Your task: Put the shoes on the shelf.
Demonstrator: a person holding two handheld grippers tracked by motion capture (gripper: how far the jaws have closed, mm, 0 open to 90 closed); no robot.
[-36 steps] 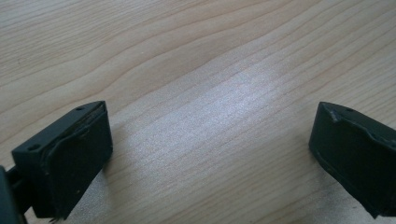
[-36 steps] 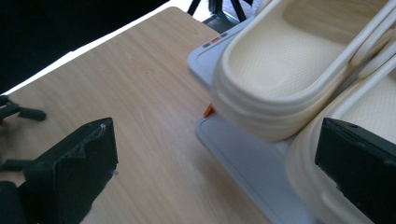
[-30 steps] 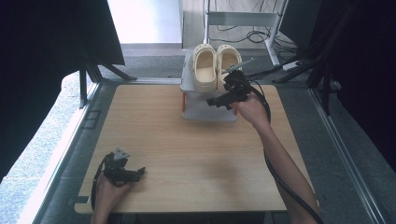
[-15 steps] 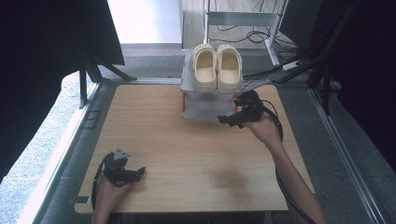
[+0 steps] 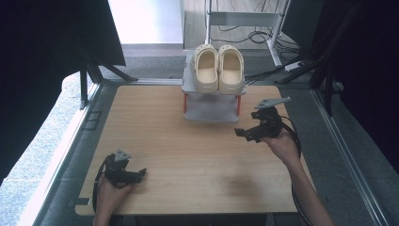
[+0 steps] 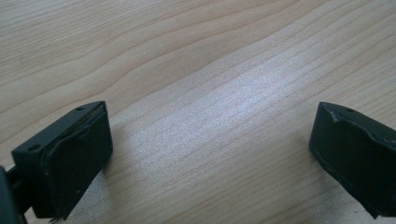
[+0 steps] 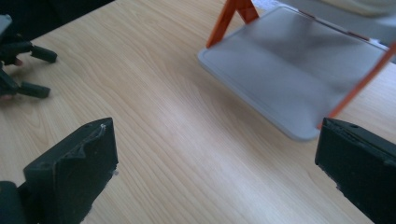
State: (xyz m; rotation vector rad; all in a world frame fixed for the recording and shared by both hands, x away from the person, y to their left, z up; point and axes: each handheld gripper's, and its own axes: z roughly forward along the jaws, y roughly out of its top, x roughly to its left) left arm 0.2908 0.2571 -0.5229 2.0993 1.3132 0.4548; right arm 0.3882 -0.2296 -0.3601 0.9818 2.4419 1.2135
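A pair of cream clogs (image 5: 219, 69) stands side by side on the top shelf of a small grey shoe rack (image 5: 210, 109) with orange legs, at the far middle of the wooden table (image 5: 188, 146). My right gripper (image 5: 247, 127) hovers just right of the rack's front, open and holding nothing. In the right gripper view its jaws (image 7: 215, 172) stand wide apart, with the rack's grey lower shelf (image 7: 299, 70) ahead of them. My left gripper (image 5: 139, 175) rests near the table's front left edge. It is open over bare wood (image 6: 210, 154).
The table has a metal frame around it, with dark curtains on both sides. Cables (image 5: 263, 35) and a grey stand (image 5: 244, 19) lie on the floor beyond the rack. In the right gripper view, the left gripper (image 7: 18, 65) shows at the far left.
My right gripper has drawn back from the clogs on the rack, moving toward the person and to the right, down to the rack's lower level. The left gripper has stayed still.
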